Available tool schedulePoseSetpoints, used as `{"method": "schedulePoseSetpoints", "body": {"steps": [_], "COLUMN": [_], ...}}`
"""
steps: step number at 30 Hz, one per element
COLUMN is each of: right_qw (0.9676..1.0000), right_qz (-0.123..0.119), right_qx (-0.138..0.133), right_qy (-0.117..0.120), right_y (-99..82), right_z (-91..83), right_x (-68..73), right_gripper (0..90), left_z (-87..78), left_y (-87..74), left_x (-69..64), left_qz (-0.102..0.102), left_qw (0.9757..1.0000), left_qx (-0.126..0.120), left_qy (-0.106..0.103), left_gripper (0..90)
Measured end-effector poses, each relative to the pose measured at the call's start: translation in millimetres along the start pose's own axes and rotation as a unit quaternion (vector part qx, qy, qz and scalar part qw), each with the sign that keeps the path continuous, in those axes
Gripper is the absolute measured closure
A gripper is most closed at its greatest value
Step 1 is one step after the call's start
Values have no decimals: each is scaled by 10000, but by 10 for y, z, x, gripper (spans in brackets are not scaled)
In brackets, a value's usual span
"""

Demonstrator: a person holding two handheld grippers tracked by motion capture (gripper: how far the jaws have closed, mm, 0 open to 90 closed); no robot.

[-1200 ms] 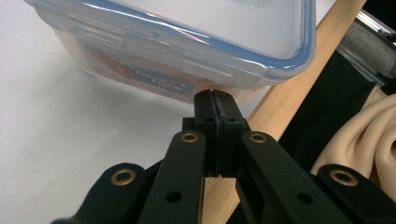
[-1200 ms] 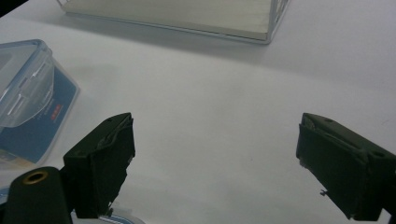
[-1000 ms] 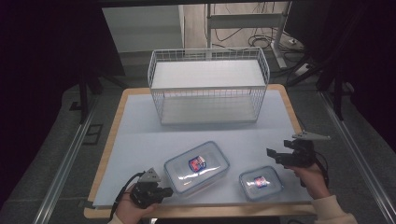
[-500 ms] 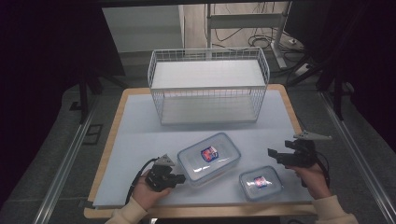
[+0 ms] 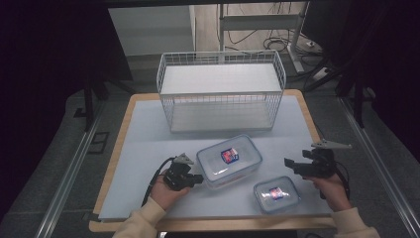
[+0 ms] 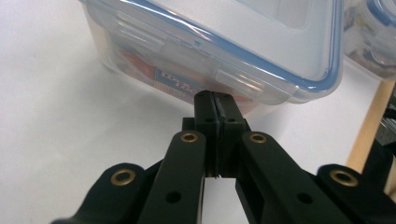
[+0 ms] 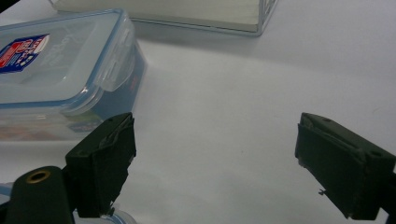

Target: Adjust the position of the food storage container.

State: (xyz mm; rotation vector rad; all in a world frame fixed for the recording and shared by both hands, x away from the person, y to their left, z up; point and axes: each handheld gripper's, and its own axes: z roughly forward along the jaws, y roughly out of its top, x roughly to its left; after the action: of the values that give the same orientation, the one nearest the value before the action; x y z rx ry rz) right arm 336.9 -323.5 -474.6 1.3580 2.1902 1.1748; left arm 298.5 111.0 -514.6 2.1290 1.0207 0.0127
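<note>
Room: dark around the work area, with a grey floor (image 5: 59, 163), metal rails along both sides, and cables and table legs at the back.
Counter: a wooden-edged counter (image 5: 116, 129) under a pale blue-grey mat (image 5: 148, 129) that covers nearly all of it.
Basket: a white wire basket (image 5: 221, 89) stands at the far middle of the mat, open side up, well apart from both boxes.
Large box: a clear lidded box with a blue seal, the large box (image 5: 229, 159), lies near the middle of the mat, turned at an angle, with a clasp flap on its near side.
Small box: a like small box (image 5: 276, 194) sits near the front edge, just right of the large one and apart from it.
Left tongs: the left tongs (image 5: 199, 177) are pressed together, their tips against the lower wall of the large box just under its lid rim.
Right tongs: the right tongs (image 5: 288, 164) are spread wide over bare mat, beside the small box, holding nothing.
In the way: nothing stands between the large box and the basket.
Labels: each lid bears a red, white and blue sticker (image 5: 229, 155); printing also shows through the large box's side, too blurred to read with confidence.
</note>
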Motion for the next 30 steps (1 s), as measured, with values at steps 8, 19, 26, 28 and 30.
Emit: {"method": "schedulePoseSetpoints", "body": {"steps": [8,19,26,28,30], "right_qw": [10000,10000,10000,10000,10000], "right_qz": [11,43,37,35,59], "right_qx": [-4,-41,-20,-24,-31], "right_qy": [-7,-70,-51,-61,-68], "right_y": [-11,-12,-9,-11,-13], "right_z": [-2,-22,-5,-6,-14], "right_x": [-19,-40,-35,-44,-45], "right_gripper": [122,122,122,122,122], "left_z": [36,-139,41,103,151], "left_y": [58,-136,-62,-34,-13], "left_x": [30,-363,-529,-576,-602], "left_qz": [7,439,626,680,756], "left_qw": [10000,9986,9975,9972,9967], "left_qx": [-33,-106,-73,-58,-17], "left_qy": [-32,-281,-307,-305,-306], "left_gripper": [899,900,900,900,900]}}
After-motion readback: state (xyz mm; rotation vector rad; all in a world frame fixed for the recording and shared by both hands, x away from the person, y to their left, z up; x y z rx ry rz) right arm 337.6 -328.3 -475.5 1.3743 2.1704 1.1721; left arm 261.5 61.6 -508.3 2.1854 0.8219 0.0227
